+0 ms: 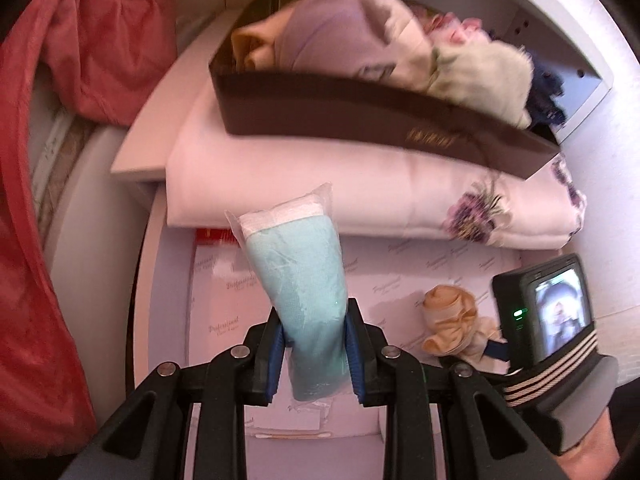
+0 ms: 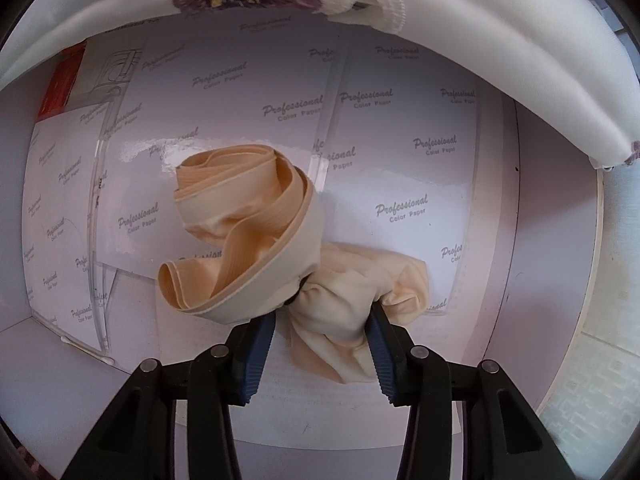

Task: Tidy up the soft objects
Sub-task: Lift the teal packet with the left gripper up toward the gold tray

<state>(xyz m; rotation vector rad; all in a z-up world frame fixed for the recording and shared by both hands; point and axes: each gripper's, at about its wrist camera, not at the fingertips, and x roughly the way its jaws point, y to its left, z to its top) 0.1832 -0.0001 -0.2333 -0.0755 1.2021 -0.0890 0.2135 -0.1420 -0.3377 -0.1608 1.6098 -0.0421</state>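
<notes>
Shelf layout, seen from my two wrist cameras

The box of soft items sits on the folded bedding, which lies behind the sheets of colour paper. My left gripper holds the wrapped cloth above those sheets; right of it, my right gripper clasps the crumpled stocking resting on the paper.

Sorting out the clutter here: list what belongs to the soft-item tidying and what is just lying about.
Job: wrapped teal cloth in left gripper; beige garment in right gripper; brown box of soft items.
Lying about: colour paper sheets; floral pillow; red fabric.
</notes>
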